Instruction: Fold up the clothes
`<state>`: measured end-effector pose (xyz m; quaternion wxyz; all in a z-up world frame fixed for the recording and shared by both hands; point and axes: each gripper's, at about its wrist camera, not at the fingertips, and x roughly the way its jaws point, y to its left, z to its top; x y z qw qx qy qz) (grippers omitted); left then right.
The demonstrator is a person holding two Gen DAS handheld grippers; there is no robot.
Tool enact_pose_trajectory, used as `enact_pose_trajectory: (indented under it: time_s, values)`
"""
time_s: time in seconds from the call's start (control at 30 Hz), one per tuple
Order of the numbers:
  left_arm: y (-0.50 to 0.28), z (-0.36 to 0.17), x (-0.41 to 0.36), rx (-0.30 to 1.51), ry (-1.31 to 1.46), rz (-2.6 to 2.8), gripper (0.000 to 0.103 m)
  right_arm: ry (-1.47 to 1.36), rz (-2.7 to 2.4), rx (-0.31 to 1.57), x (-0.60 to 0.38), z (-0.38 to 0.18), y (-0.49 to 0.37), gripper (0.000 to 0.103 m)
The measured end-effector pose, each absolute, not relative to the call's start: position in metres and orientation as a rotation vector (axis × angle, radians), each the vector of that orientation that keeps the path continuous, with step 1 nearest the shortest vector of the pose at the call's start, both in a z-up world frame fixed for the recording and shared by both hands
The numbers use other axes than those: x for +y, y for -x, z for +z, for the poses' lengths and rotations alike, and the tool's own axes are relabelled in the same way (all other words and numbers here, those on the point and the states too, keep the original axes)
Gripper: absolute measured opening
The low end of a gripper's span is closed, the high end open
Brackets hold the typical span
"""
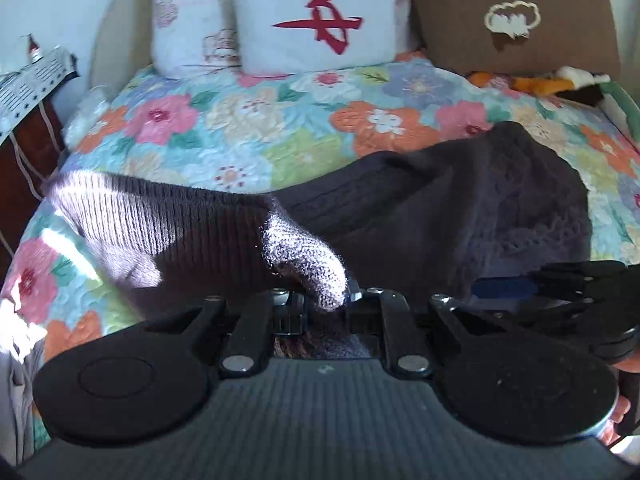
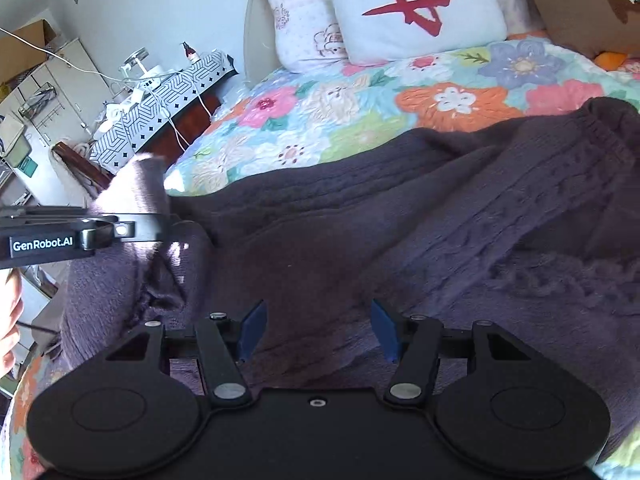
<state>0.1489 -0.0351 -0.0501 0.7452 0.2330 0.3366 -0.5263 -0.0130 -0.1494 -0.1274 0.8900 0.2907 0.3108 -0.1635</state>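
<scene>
A: Two grippers over the bed, one garment. Dark purple knit sweater (image 2: 400,216) spread across the floral quilt (image 1: 224,128), lying toward the near edge.

B: Left gripper (image 1: 328,300)?

A: Jaws pinched nearly together on a sleeve (image 1: 160,232) of the sweater. Ribbed cuff end bunches up right between the fingertips; sunlight catches it, so it reads pale grey there. Sleeve trails away to the left, lifted off the quilt.

B: And the right gripper (image 2: 318,330)?

A: Jaws stand well apart, blue pads (image 2: 254,328) showing on the inner faces. Nothing held. It hovers over the sweater body; whether the tips touch the knit I cannot tell.

B: How do the two sit relative to each other?

A: From the right wrist view, the left gripper enters at the left edge, with the sleeve draped up over it. A hand (image 2: 10,320) shows just below it.

B: Head of the bed?

A: White pillow with a red mark (image 1: 316,16), a flowered pillow (image 1: 188,16) behind it, brown cushion (image 1: 512,16) to the right. Cluttered side table (image 2: 160,104) at the left, cables hanging off it.
</scene>
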Motion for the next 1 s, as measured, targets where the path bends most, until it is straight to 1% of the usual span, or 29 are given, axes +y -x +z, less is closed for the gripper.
enact_pose_trajectory:
  time_s: [0.1, 0.23, 0.3, 0.37, 0.47, 0.53, 0.6, 0.67, 0.77, 0.87, 1.0]
  values:
    - [-0.125, -0.040, -0.061, 0.709, -0.542, -1.258, 0.014, -0.659, -0.355, 0.612, -0.165, -0.128, 0.022, 0.063]
    - [-0.096, -0.038, -0.099, 0.749, -0.556, -1.371, 0.014, -0.746, -0.385, 0.560, -0.187, -0.131, 0.042, 0.063]
    - [-0.083, -0.049, -0.119, 0.760, -0.600, -1.385, 0.014, -0.766, -0.414, 0.552, -0.196, -0.134, 0.050, 0.063]
    - [-0.076, -0.069, -0.134, 0.773, -0.644, -1.369, 0.016, -0.791, -0.447, 0.554, -0.205, -0.140, 0.057, 0.063]
    - [-0.084, -0.098, -0.148, 0.889, -0.652, -1.338, 0.021, -0.774, -0.494, 0.627, -0.209, -0.153, 0.056, 0.063]
    - [-0.091, -0.107, -0.147, 0.950, -0.628, -1.332, 0.021, -0.781, -0.495, 0.654, -0.210, -0.161, 0.053, 0.063]
    - [-0.096, -0.107, -0.141, 0.962, -0.593, -1.345, 0.030, -0.789, -0.488, 0.656, -0.210, -0.164, 0.051, 0.064]
    - [-0.101, -0.099, -0.131, 0.944, -0.557, -1.362, 0.047, -0.793, -0.485, 0.653, -0.211, -0.163, 0.049, 0.064]
    - [-0.111, -0.084, -0.116, 0.878, -0.504, -1.399, 0.059, -0.818, -0.479, 0.641, -0.214, -0.163, 0.048, 0.064]
    - [-0.123, -0.078, -0.101, 0.849, -0.481, -1.364, 0.063, -0.856, -0.473, 0.623, -0.217, -0.163, 0.051, 0.065]
    - [-0.147, -0.083, -0.075, 0.917, -0.400, -1.279, 0.063, -0.894, -0.473, 0.604, -0.219, -0.162, 0.055, 0.065]
